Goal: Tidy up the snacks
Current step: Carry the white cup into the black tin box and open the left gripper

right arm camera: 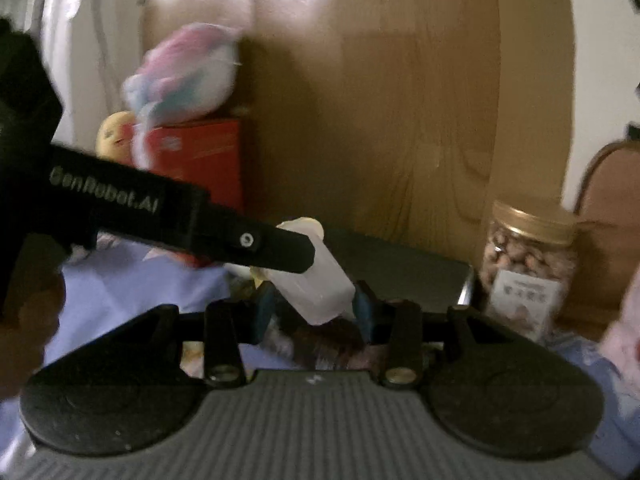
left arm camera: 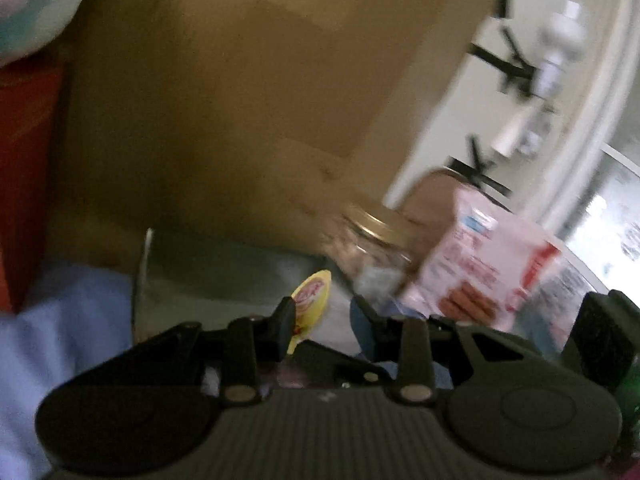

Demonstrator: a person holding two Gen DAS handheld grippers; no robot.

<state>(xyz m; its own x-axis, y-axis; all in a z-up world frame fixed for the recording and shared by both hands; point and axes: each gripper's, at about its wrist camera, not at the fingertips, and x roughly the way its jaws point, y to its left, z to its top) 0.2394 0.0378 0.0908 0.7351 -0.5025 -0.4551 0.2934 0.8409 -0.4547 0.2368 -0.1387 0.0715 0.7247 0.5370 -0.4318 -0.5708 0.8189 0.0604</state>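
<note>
A small translucent white snack cup (right arm camera: 310, 280) sat tilted between the blue pads of the right gripper (right arm camera: 316, 306), which stood partly closed and appeared to press its sides. A yellow-printed lid (left arm camera: 310, 296) lay at the left gripper (left arm camera: 322, 322), whose jaws stood narrowly apart, the lid against the left pad; blur hid whether both pads pinched it. The cup looked light, thin-walled and easily crushed, probably slick plastic, so a gentle hold across its middle would have suited it; the lid seemed a flimsy film best taken by its edge.

Just beyond lay a dark grey tray (right arm camera: 424, 268) on a pale blue cloth (right arm camera: 132, 292). Right of the tray stood a gold-lidded jar of nuts (right arm camera: 528, 256) and a pink snack box (left arm camera: 480, 268). Far left were a red box (right arm camera: 200, 156) and a pastel plush toy (right arm camera: 184, 76), against a wooden panel (right arm camera: 400, 100).
</note>
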